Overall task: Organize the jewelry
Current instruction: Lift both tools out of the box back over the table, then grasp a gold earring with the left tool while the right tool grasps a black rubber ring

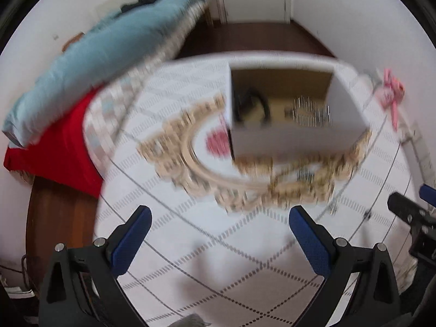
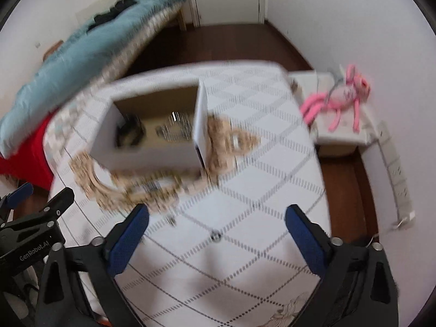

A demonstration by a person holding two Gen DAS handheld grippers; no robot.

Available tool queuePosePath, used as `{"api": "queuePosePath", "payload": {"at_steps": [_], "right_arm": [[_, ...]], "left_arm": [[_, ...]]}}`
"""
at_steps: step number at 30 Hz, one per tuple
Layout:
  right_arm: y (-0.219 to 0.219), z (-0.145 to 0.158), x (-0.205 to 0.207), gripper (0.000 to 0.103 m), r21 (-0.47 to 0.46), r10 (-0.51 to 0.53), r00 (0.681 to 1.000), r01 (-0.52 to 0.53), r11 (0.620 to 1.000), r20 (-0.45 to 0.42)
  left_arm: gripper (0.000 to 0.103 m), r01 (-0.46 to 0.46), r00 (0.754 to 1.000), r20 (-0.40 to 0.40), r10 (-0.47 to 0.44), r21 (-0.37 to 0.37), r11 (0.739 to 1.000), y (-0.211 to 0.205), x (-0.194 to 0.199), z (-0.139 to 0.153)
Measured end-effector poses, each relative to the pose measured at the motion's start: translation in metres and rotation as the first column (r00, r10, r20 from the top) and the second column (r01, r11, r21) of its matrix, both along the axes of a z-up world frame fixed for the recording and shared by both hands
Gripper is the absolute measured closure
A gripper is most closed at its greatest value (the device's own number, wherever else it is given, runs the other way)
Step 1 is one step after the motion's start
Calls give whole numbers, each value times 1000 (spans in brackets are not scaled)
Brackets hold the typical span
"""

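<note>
Both the left hand-held gripper point(image 1: 219, 224) and right hand-held gripper point(image 2: 216, 222) hang released and empty, some jewelry already in the box point(image 1: 294, 139), small pieces point(image 2: 216, 235) left on the tabletop point(image 2: 245, 259).

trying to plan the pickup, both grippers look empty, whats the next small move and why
Probably bring the right gripper forward and down over the small dark piece on the tablecloth. Both it and the left gripper are open and empty, and that piece lies loose just ahead of the right fingers, outside the white box. Blur hides what the piece is.
</note>
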State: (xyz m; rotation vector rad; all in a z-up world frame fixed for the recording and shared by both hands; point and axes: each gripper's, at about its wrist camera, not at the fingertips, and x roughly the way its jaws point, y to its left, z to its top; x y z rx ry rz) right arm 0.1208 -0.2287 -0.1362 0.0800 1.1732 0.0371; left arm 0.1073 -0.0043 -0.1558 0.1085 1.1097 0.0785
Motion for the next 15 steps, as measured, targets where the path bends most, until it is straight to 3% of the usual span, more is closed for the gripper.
{"api": "queuePosePath", "payload": {"at_steps": [4,6,8,10,14,15], "right_arm": [[-3,-45,-7,28,42,-2,998,5,999,-65],[-1,-56,-9,30,47,10,998,-7,999,-68],[2,-64,-10,33,38,21,997,-18,999,-71],[5,-72,-12,46,41,28,997,-25,999,-77],[16,-73,-14,58,-10,44,998,-44,999,-37],[17,-73,-14,66,-23,48,998,-49,999,-29]], "left_arm": [[0,3,998,-68,-3,2,1000,-6,-7,-33],[0,1,997,-82,-1,-6,1000,-7,-10,-40],[0,-3,996,-94,2,-9,1000,-7,-12,-46],[0,-3,995,-100,2,-11,1000,-7,-14,-49],[1,-5,994,-109,3,-21,1000,-7,-15,-54],[1,-5,994,-111,2,-27,1000,-8,-15,-55]]}}
